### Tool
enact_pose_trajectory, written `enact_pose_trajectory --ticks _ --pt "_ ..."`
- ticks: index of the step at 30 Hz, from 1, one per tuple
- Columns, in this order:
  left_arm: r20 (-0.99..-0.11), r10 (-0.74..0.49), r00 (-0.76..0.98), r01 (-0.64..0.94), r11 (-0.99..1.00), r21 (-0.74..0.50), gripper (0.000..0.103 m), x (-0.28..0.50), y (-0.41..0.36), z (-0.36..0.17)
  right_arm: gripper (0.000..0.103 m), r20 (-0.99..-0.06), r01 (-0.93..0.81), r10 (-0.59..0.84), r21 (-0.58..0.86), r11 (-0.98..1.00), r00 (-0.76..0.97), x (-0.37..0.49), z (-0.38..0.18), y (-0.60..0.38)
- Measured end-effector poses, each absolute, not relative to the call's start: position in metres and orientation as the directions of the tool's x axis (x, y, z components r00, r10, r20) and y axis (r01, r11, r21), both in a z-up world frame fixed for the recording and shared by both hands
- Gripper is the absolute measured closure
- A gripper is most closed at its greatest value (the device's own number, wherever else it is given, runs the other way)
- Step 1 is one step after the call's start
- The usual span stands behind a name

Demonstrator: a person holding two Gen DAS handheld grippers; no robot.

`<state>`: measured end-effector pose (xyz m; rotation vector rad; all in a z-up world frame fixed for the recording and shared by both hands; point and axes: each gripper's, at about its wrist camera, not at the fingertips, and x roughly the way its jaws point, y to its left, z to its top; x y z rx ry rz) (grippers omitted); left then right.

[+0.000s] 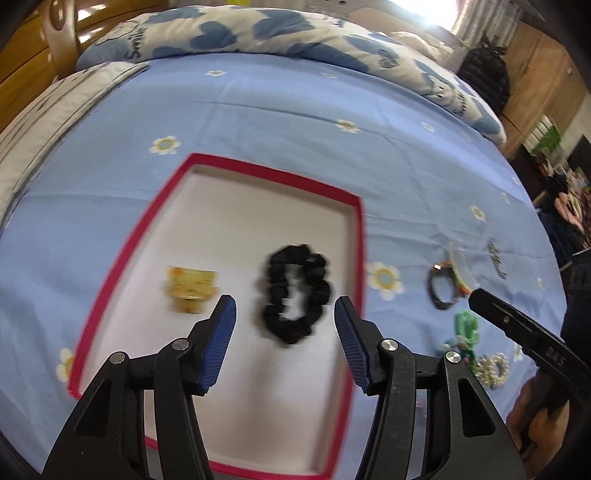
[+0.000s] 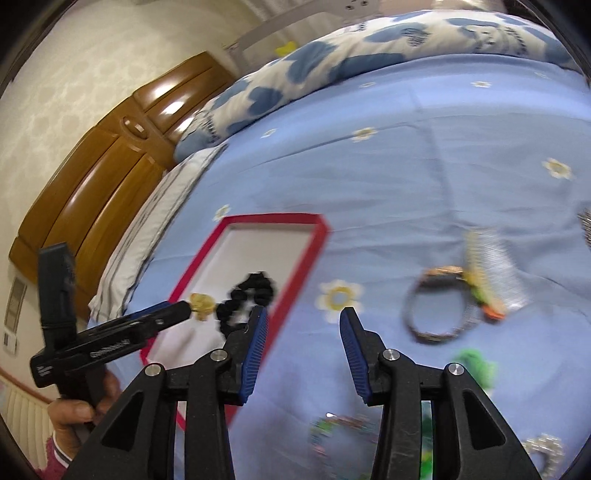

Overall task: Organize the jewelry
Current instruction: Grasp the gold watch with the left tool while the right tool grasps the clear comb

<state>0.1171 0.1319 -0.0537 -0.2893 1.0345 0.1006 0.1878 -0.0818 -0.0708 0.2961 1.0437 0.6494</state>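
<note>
So: left gripper [image 1: 285,308] wide open, nothing between the blue pads [image 1: 221,332]. It hovers over a red-rimmed tray [image 1: 258,173] w/ white floor. Just ahead of the tips, inside the tray, lies 1 black scrunchie [image 1: 295,291], not touched. Ahead-left of the left finger, also in the tray: 1 small yellow clip [image 1: 191,290], blurred.

Right gripper [image 2: 303,320] also wide open & holding nothing, over the blue bedsheet [image 2: 406,177] w/ daisy print, a daisy just ahead between the tips. Tray [image 2: 273,218] sits ahead-left of it. Ahead-right on the sheet: 1 dark bangle [image 2: 436,306], touching a silvery mesh piece w/ an orange-green bit [image 2: 487,266]. Nearer, right of the right finger: 1 green item [image 2: 476,363]. Below the fingers: 1 beaded bracelet [image 2: 340,428], blurred; 1 pearl ring-shaped piece [image 2: 546,448] at low right. Far right edge: 1 sparkly piece, mostly cut off.

Writing: the quilt [image 1: 221,33] far ahead of the left gripper reads roughly "Smile", partly legible. Right gripper's side, seen in left view, bears pale letters, too blurred. Left gripper's side in right view has white print, unreadable.

Count: 2 items in tray, abt 6 on sheet, 2 grippers.
</note>
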Motion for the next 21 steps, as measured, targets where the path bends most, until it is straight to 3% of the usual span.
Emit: enact_pose_trajectory --ticks 21 --pt "-0.875 -0.134 0.465 -0.083 0.977 -0.194 0.048 0.14 0.043 -0.06 0.056 -0.741 -0.219 0.53 0.485 0.847 0.412 0.198 -0.09 -0.179"
